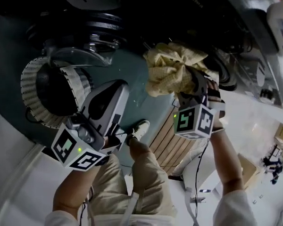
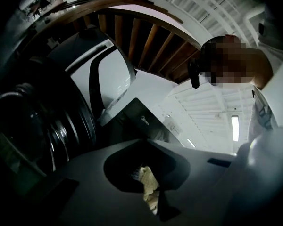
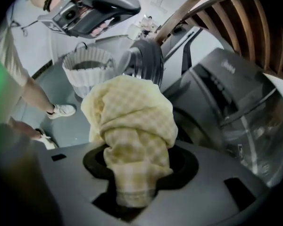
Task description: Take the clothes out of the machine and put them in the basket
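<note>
My right gripper is shut on a bunched yellow checked cloth and holds it up in the air in front of the washing machine. The machine's round glass door stands open. A white slatted basket sits on the floor below, to the left of the cloth. My left gripper hovers over the basket's right rim. A small wad of yellow checked cloth sits pinched between its jaws.
The person's legs and white shoes stand between the basket and a slatted wooden panel. A cardboard box lies at the right. Wooden stair beams rise above the machine.
</note>
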A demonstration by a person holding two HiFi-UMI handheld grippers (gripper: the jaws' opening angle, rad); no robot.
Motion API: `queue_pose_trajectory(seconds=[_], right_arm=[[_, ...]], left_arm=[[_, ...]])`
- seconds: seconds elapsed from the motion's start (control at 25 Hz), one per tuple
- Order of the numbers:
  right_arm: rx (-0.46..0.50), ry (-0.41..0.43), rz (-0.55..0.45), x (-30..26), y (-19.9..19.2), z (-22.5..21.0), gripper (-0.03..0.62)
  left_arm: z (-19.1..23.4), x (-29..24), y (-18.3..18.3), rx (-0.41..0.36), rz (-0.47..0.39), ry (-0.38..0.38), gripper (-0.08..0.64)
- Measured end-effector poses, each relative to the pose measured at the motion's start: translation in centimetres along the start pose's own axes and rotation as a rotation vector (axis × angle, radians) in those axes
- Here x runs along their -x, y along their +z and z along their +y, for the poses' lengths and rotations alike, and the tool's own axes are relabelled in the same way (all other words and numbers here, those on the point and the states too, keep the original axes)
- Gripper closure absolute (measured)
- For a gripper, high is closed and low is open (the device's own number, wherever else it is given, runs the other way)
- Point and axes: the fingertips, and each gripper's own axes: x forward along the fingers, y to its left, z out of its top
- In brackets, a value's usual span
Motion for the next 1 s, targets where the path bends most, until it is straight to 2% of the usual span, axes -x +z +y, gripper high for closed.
queue_pose_trajectory(seconds=[0.2, 0.32, 0.48, 0.68, 0.84, 1.0], right_arm=[[0.002, 0.091, -0.039, 5.0, 3.1, 1.5, 0.367], [0.007, 0.159, -0.086, 7.8, 7.1, 1.9, 0.367], [0.004, 0.223, -0.132, 12.1, 13.9, 3.3, 0.367], [0.125, 0.283, -0.195, 14.7, 24.3, 3.8, 0.367], [0.178, 0.319, -0.224, 17.8, 32.5, 5.9, 0.367], [0.22, 0.35, -0.266, 19.4, 39.3, 8.2, 0.365]], left_arm=[[-3.2, 5.0, 6.6, -0.008, -0.109, 0.154, 0.548], [-5.0, 10.4, 11.4, -0.041, -0.193, 0.273, 0.548], [-6.6, 19.2, 17.1, -0.066, -0.295, 0.402, 0.548], [-6.2, 30.0, 21.6, -0.053, -0.501, 0.57, 0.548], [-5.0, 37.7, 24.1, -0.015, -0.578, 0.649, 0.548], [-3.9, 43.1, 27.1, 0.003, -0.643, 0.701, 0.548]])
